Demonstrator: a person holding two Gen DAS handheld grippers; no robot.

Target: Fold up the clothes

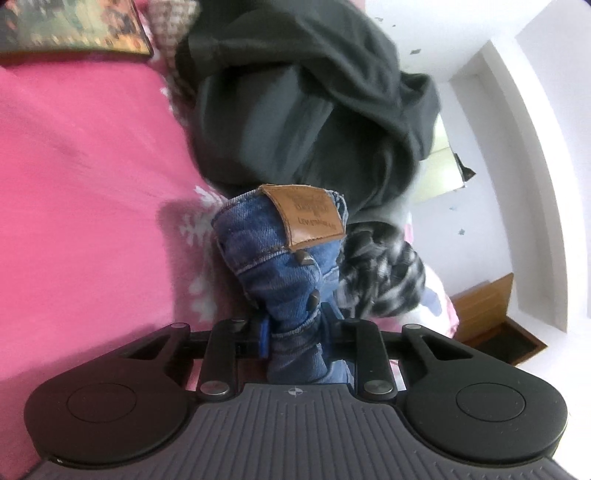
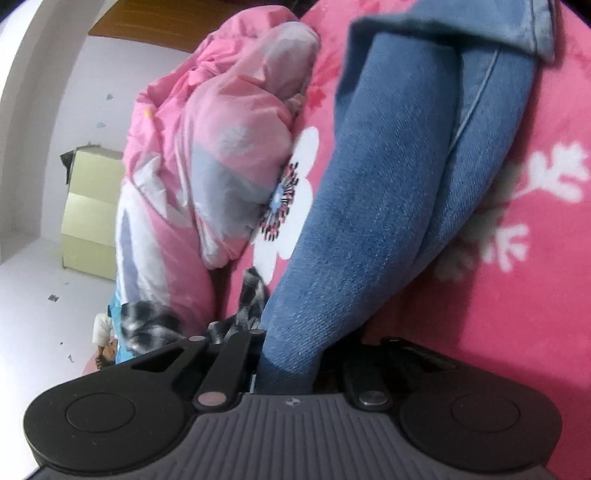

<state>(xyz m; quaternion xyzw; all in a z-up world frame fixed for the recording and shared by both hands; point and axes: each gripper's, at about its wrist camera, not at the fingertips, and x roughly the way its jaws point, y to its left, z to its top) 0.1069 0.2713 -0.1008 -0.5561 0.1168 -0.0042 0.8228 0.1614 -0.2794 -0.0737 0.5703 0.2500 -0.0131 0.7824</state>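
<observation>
Jeans (image 1: pixel 284 258): on pink bed sheet (image 1: pixel 85 184).
L hand-held gripper (image 1: pixel 295 332): clamped on jeans waistband.
R hand-held gripper (image 2: pixel 288 369): clamped on jeans leg.

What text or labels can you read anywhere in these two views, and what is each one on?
"LEVI STRAUSS & CO": bottom line on the brown leather patch on the jeans, seen sideways and only just legible.
Upper lines of that patch: too blurred to read.
Framed picture at the top left of the left wrist view: no readable text.
Right wrist view: no text on the jeans leg or the pink bedding.
</observation>
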